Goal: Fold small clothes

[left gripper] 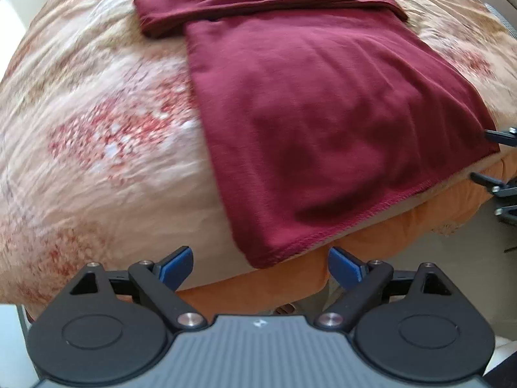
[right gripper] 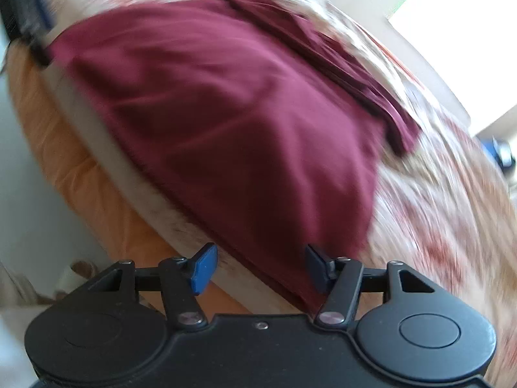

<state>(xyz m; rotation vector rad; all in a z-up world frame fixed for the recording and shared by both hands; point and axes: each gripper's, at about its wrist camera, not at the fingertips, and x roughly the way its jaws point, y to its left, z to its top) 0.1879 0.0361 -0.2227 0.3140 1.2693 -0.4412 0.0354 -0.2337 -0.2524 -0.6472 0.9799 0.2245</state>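
Observation:
A maroon shirt (left gripper: 323, 123) lies flat on the bed, its sleeves folded across the far part and its hem along the near bed edge. It also fills the right wrist view (right gripper: 226, 123). My left gripper (left gripper: 260, 266) is open and empty, just in front of the hem's near left corner. My right gripper (right gripper: 260, 266) is open and empty, with its jaws either side of the hem's right corner; whether it touches the cloth I cannot tell. The right gripper's fingertips (left gripper: 497, 137) show at the right edge of the left wrist view, beside the hem's other corner.
The bed has a cream and red floral cover (left gripper: 97, 123) and an orange sheet (left gripper: 290, 284) below its edge. The left gripper's body (right gripper: 26, 16) shows at the top left of the right wrist view. Pale floor (right gripper: 38, 220) lies beyond the bed.

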